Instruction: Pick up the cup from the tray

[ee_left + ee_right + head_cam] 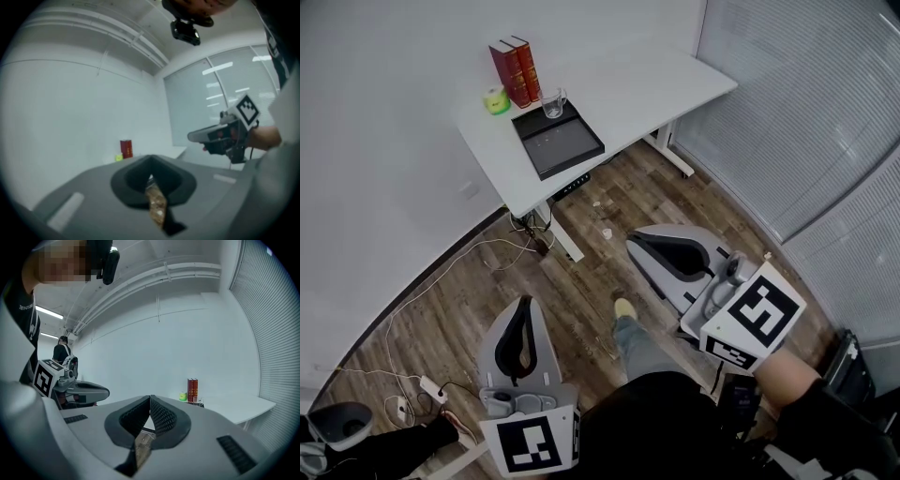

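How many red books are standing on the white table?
2: one book stands beside the green roll; the other book stands against it, behind the cup. None looks hidden.

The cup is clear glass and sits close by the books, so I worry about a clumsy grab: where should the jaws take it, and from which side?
Probably the upright cup by its near wall, one jaw inside the open mouth, coming over the open tray. The books crowd its far side and its handle juts rightward.
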`<control>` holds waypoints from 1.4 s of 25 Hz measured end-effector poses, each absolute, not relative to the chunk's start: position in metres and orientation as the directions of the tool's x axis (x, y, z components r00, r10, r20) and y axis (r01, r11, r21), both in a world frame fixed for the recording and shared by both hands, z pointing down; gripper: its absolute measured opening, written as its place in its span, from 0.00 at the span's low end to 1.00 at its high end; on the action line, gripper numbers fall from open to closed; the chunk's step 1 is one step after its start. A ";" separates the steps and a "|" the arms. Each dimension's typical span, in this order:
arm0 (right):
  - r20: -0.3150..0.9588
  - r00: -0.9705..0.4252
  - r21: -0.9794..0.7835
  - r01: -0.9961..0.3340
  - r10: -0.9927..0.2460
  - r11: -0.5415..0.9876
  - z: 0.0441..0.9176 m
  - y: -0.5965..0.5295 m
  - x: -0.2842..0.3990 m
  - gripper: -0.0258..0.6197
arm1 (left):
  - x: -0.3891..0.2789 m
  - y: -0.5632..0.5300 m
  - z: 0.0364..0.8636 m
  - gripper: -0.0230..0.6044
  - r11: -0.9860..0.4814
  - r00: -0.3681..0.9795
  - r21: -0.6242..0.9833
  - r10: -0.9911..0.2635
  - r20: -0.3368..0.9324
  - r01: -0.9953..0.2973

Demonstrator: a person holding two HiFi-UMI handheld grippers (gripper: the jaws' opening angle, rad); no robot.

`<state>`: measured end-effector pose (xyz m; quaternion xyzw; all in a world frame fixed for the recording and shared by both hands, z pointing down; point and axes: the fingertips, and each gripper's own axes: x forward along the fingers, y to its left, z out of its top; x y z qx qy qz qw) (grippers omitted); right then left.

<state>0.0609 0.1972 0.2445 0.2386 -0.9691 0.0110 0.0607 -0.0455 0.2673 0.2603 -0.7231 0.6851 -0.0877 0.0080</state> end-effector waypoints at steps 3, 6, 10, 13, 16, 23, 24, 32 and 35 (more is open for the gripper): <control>0.121 -0.880 0.009 -0.461 -0.459 0.887 0.243 0.182 0.059 0.07 | -0.049 0.253 0.259 0.03 -0.055 0.040 -0.133 -0.992 0.116 -0.990; 0.123 -0.881 0.005 -0.460 -0.457 0.888 0.242 0.160 0.055 0.07 | -0.052 0.233 0.256 0.03 -0.050 0.034 -0.134 -0.992 0.121 -0.990; 0.126 -0.885 -0.004 -0.451 -0.447 0.892 0.240 0.129 0.053 0.07 | -0.054 0.203 0.252 0.03 -0.042 0.024 -0.138 -0.992 0.125 -0.990; 0.131 -0.889 -0.016 -0.445 -0.439 0.895 0.242 0.108 0.056 0.07 | -0.052 0.183 0.251 0.03 -0.035 0.017 -0.137 -0.991 0.131 -0.990; 0.135 -0.892 -0.026 -0.438 -0.431 0.899 0.243 0.087 0.055 0.07 | -0.052 0.163 0.252 0.03 -0.029 0.009 -0.136 -0.989 0.145 -0.990; 0.141 -0.898 -0.046 -0.427 -0.417 0.903 0.247 0.046 0.054 0.07 | -0.049 0.122 0.253 0.03 -0.028 0.004 -0.142 -0.986 0.164 -0.989; 0.141 -0.898 -0.046 -0.426 -0.416 0.904 0.247 0.041 0.054 0.07 | -0.049 0.117 0.252 0.03 -0.028 0.004 -0.143 -0.986 0.164 -0.989; 0.146 -0.899 -0.045 -0.423 -0.413 0.905 0.250 0.006 0.058 0.07 | -0.042 0.073 0.252 0.03 -0.048 0.024 -0.149 -0.987 0.161 -0.988; 0.141 -0.900 -0.042 -0.421 -0.412 0.906 0.248 -0.010 0.058 0.07 | -0.041 0.055 0.249 0.03 -0.047 0.025 -0.147 -0.988 0.152 -0.988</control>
